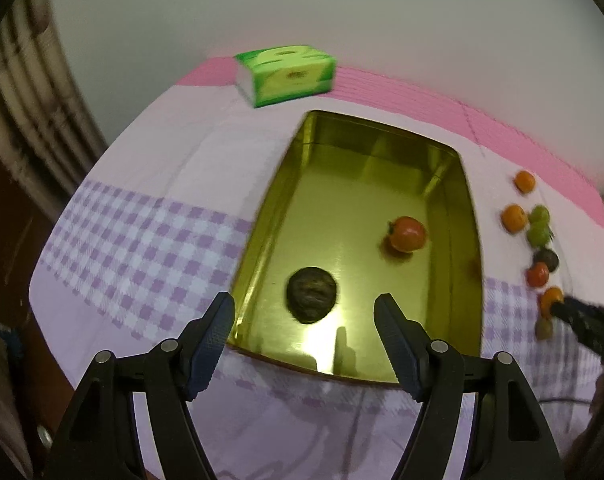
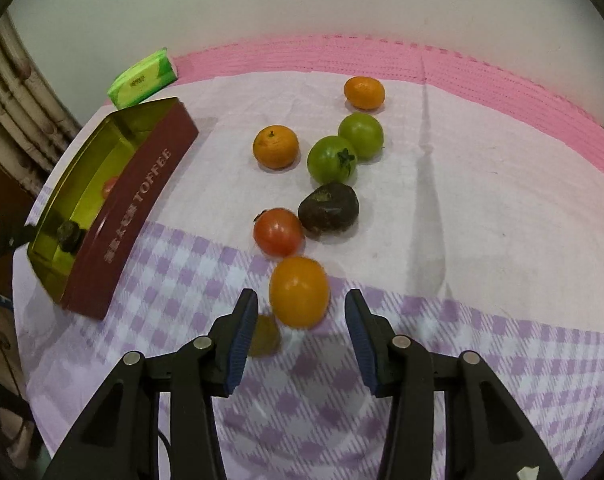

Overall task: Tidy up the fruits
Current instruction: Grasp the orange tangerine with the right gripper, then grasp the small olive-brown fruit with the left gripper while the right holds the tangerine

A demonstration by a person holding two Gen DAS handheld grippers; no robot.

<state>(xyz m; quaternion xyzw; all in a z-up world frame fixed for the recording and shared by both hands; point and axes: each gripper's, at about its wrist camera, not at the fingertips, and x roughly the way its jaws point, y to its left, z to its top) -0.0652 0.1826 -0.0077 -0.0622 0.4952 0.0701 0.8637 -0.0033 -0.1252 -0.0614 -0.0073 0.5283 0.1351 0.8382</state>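
A gold-lined tin (image 1: 262, 216) with dark red "TOFFEE" walls (image 2: 130, 208) holds a dark wrinkled fruit (image 1: 312, 294) and a red tomato (image 1: 408, 234). My left gripper (image 1: 305, 299) hangs open over the tin's near end, above the dark fruit, with nothing between its pads. To the right of the tin, loose fruits lie on the cloth. My right gripper (image 2: 301, 295) is open around an orange-yellow tomato (image 2: 299, 291), with gaps on both sides. A small olive fruit (image 2: 267, 336) sits partly hidden behind its left finger.
Beyond it lie a red tomato (image 2: 278, 232), a dark fruit (image 2: 329, 208), two green tomatoes (image 2: 332, 159), and two mandarins (image 2: 276, 147). A green tissue pack (image 2: 142, 78) stands behind the tin. The checked cloth ends at a pink strip along the wall.
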